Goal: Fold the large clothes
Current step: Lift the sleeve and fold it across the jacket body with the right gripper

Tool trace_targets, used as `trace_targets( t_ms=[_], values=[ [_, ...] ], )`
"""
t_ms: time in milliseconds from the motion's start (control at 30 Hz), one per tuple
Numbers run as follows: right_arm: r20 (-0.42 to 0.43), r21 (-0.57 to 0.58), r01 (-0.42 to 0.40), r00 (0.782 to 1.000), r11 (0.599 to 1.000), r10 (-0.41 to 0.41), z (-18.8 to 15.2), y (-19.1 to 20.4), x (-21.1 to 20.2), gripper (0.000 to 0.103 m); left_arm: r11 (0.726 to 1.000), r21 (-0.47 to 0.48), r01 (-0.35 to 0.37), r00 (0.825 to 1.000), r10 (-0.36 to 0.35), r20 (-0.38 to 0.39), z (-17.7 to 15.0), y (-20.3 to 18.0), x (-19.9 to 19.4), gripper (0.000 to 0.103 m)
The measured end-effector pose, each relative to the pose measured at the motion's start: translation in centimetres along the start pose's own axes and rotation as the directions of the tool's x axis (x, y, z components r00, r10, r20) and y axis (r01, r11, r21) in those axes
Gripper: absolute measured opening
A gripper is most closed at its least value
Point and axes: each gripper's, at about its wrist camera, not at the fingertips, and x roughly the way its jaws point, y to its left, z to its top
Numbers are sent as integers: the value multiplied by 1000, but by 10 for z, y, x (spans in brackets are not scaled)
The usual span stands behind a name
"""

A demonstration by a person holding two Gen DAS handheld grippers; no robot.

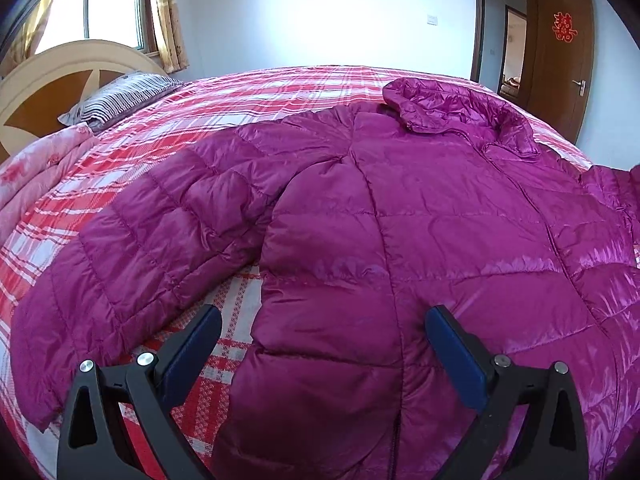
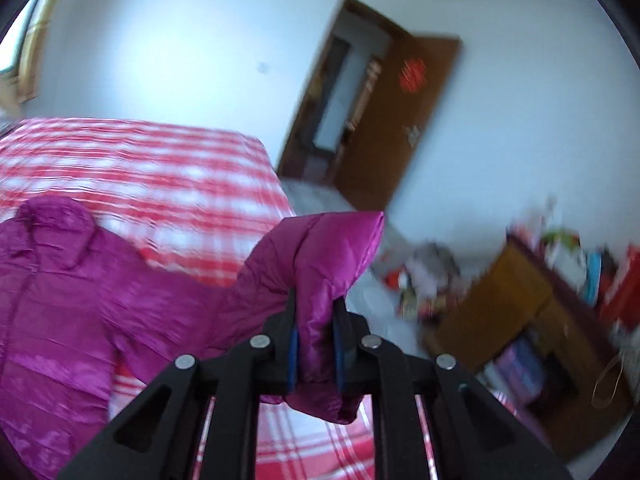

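A magenta quilted puffer jacket [image 1: 420, 216] lies spread face up on the red-and-white plaid bed [image 1: 248, 96], collar toward the far side. One sleeve [image 1: 132, 240] stretches out to the left. My left gripper [image 1: 322, 326] is open and empty, hovering over the jacket's lower left hem. My right gripper [image 2: 315, 322] is shut on the jacket's other sleeve [image 2: 320, 256] and holds its cuff end lifted above the bed; the jacket's body [image 2: 60, 280] lies to its left. The right wrist view is motion-blurred.
A striped pillow [image 1: 120, 96] and a pink folded quilt [image 1: 36, 172] lie by the headboard at the left. An open brown door [image 1: 564, 48] is beyond the bed. A cluttered wooden desk [image 2: 532, 312] stands right of the bed.
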Motion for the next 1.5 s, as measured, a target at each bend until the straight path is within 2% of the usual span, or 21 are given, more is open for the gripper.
trace_targets(
  t_ms=[200,467,667,867,1200,1300,1367,1433,1467,1500],
  values=[
    [116,-154,-59,990,986,77,31,76,-31,15,1000,-19,16,1000,-16,-3,-1,3,1,102],
    [152,-311,-171,962,935,226,37,172,-52,15,999,-39,33,999,-33,-2,-2,7,0,102],
    [115,-424,-249,939,871,324,19,241,-46,15,998,-50,40,999,-40,-2,-3,10,0,102],
    [55,-470,-314,922,825,382,-5,301,-34,15,998,-56,26,1000,-25,17,-5,10,-2,102],
    [-50,-491,-408,895,770,443,-44,361,-13,15,998,-56,4,999,-3,32,-6,9,-3,102],
    [-65,-466,-452,874,760,481,-48,367,-16,16,999,-54,-5,999,7,37,-7,8,-4,102],
    [-69,-438,-493,852,752,518,-47,369,-19,16,999,-53,-9,999,12,39,-7,8,-4,102],
    [-65,-422,-510,842,749,536,-46,371,-22,20,998,-54,-12,999,14,38,-7,8,-4,102],
    [-63,-404,-539,822,739,565,-43,369,-25,24,998,-55,-13,999,15,37,-7,8,-4,102],
    [-65,-390,-570,801,724,595,-41,365,-28,42,998,-55,-14,999,16,37,-7,8,-4,102]
  ],
)
